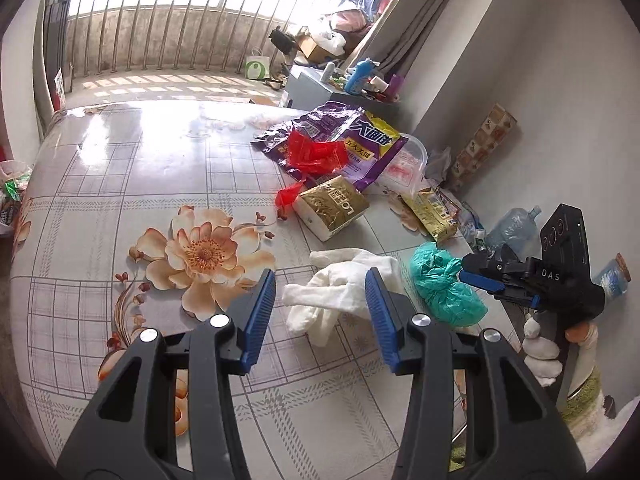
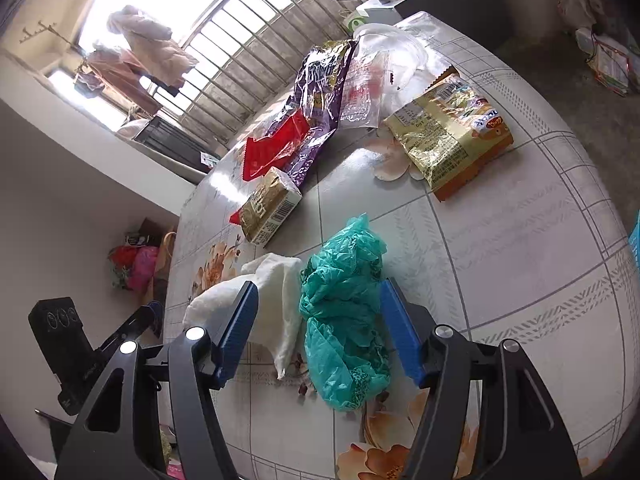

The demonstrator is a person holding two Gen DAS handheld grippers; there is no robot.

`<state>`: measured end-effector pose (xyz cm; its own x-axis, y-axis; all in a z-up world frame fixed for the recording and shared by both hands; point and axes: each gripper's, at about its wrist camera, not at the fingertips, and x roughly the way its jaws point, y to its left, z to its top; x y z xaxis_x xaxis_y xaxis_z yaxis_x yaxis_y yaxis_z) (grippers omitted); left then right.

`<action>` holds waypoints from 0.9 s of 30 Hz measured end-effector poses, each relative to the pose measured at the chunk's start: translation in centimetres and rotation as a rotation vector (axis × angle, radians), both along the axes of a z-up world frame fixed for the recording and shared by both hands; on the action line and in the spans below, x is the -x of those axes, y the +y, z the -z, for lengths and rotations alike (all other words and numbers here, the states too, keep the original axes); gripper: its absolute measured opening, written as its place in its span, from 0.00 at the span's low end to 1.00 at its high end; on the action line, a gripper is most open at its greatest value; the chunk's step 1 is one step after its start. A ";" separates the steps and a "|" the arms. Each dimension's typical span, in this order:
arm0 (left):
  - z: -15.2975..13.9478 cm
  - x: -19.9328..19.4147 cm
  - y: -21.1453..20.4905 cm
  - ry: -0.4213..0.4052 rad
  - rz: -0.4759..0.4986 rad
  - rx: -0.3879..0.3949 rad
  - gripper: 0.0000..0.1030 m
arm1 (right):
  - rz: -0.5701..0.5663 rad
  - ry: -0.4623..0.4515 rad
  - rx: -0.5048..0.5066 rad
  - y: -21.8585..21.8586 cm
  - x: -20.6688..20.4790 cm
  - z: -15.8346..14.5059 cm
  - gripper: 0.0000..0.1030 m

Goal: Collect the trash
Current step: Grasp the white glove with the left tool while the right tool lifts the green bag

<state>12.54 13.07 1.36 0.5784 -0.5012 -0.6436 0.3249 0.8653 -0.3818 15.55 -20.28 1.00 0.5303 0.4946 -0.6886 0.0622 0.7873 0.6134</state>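
Both sets of jaws part-open, gripping nothing — left gripper [image 1: 320, 304] framing the white cloth glove [image 1: 340, 296], right gripper [image 2: 318, 334] straddling the crumpled green plastic bag [image 2: 344, 320] just beside it on the floral table [image 1: 120, 184]. Best lowered further, pads bunching a thick fold — never a thin edge.

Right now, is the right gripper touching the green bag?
Cannot tell. In the right wrist view the right gripper stands open astride the green bag; crumpled plastic reaches the right finger's edge, with no clear gap or contact.
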 end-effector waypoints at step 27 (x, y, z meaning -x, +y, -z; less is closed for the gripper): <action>6.2 -3.3 -10.3 0.015 0.138 -0.317 0.36 | -0.083 0.090 0.019 2.7 -1.6 2.2 0.60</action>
<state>15.80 2.80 -4.86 0.5082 -0.3478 -0.7879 0.4437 0.8898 -0.1067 17.13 -17.63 -1.22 0.4237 0.5207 -0.7412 0.0508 0.8033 0.5934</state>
